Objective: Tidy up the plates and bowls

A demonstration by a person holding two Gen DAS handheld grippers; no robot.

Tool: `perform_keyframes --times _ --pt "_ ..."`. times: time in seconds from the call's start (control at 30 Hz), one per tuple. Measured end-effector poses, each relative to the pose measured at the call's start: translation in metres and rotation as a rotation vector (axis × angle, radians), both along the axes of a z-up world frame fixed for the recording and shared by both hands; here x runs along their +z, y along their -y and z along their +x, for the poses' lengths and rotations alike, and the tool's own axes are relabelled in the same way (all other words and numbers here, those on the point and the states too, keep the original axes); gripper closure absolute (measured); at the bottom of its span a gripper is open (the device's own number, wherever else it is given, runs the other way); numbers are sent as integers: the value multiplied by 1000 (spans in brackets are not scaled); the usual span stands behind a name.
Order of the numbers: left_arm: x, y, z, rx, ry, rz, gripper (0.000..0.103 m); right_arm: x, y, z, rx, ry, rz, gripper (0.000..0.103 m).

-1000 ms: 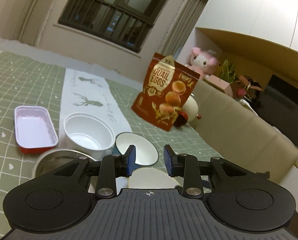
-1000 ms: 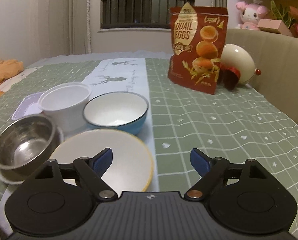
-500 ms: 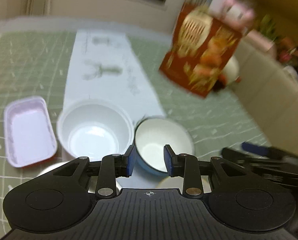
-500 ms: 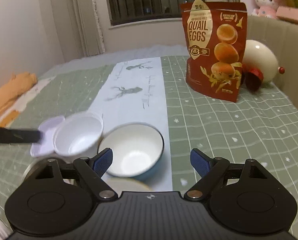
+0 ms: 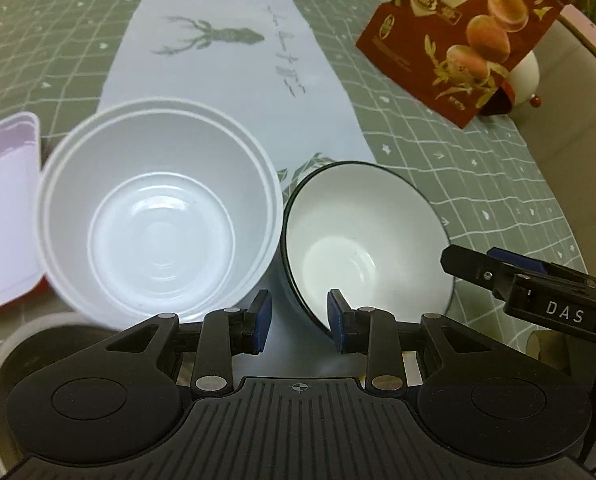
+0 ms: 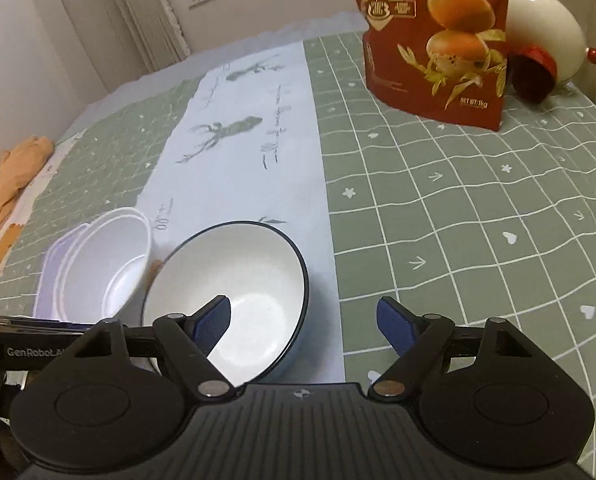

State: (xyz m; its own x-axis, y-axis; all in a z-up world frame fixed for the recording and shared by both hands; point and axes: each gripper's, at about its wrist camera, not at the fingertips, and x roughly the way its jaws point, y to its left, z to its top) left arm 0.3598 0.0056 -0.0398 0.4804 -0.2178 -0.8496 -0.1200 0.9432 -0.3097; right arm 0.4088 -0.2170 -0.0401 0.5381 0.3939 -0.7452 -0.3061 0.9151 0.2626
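The left gripper [image 5: 298, 322] is seen parted and empty, poised over the near rim of the blue-rimmed bowl [image 5: 361, 240], its pads straddling that rim without pressing on it. The right gripper [image 6: 303, 324] is seen with jaws closing, nothing gripped; its left pad lies over the bowl's inside, its right pad outside the bowl. The bowl is set on the white runner [image 6: 250, 152], just beside the white plastic bowl [image 5: 158, 216], with a pink tray [image 5: 2, 216] at far left.

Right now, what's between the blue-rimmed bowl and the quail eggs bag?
Nothing but bare green checked tablecloth lies between the blue-rimmed bowl and the quail eggs bag; the right wrist view shows it best.
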Motion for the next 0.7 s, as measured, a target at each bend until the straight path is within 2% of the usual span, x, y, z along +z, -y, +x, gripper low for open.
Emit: perform_keyframes --times 0.2,0.3,0.43,0.53,0.7 --pt "-10 4 15 -25 -4 0 70 -20 -10 18 7 -57 -8 41" --pt "-12 7 22 -40 1 22 69 -34 -16 30 18 -115 5 48" --pt "-15 7 33 -52 12 16 67 -53 -24 43 47 -207 42 65" --pt "-14 11 36 -62 19 4 59 -58 -24 45 48 -221 48 67" --pt "-23 22 47 -114 13 -22 59 -53 -3 41 27 -191 76 67"
